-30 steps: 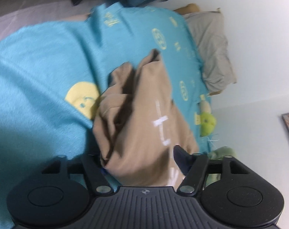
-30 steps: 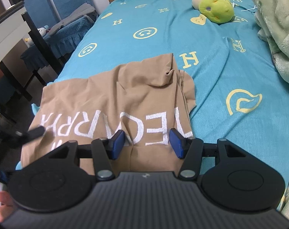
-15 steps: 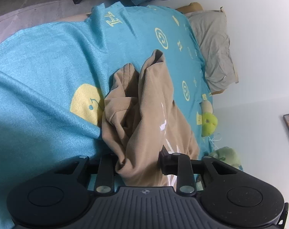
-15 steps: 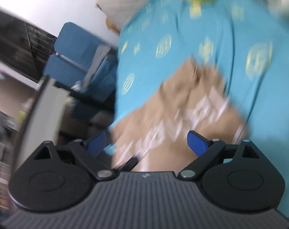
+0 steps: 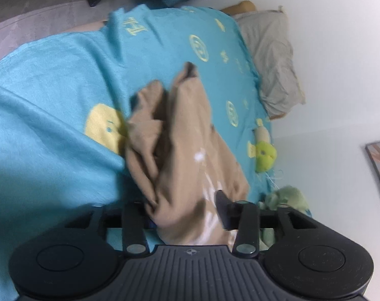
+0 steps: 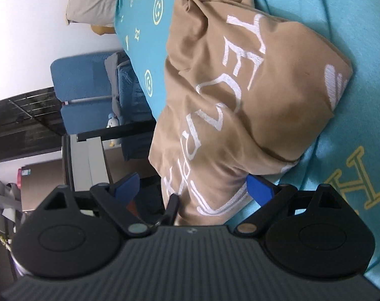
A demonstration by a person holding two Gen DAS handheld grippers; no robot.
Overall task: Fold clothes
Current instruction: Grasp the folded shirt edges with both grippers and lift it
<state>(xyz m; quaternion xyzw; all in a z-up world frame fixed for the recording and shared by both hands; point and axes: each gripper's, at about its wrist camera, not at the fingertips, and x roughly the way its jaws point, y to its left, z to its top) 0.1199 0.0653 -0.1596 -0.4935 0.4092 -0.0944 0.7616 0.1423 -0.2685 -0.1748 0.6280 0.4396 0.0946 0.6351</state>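
Left gripper [image 5: 183, 212]: jaws stand apart with bunched tan cloth filling the gap between them; whether they pinch it cannot be told through the blur. Right gripper [image 6: 193, 190]: jaws spread wide, released, the blue pads either side of the shirt's near edge. Tan shirt [image 6: 230, 95]: crumpled and partly doubled over, white embroidered lettering uppermost, lying on the bed and reaching from both grippers outward; in the left wrist view [image 5: 179, 140] it rises in loose folds. Bed cover [image 5: 52, 100]: turquoise, printed with yellow smiley faces and letter H marks, lying under the shirt on all sides. Green plush toy [image 5: 265, 156]: on the cover, beyond the shirt, near the bed's far edge. Pale green plush blanket [image 5: 287, 195]: beside the shirt, just past the left gripper's finger. Grey pillow [image 5: 272, 60]: at the head of the bed, well beyond the shirt. Blue chair [image 6: 82, 85]: off the bed, past the shirt's far side.
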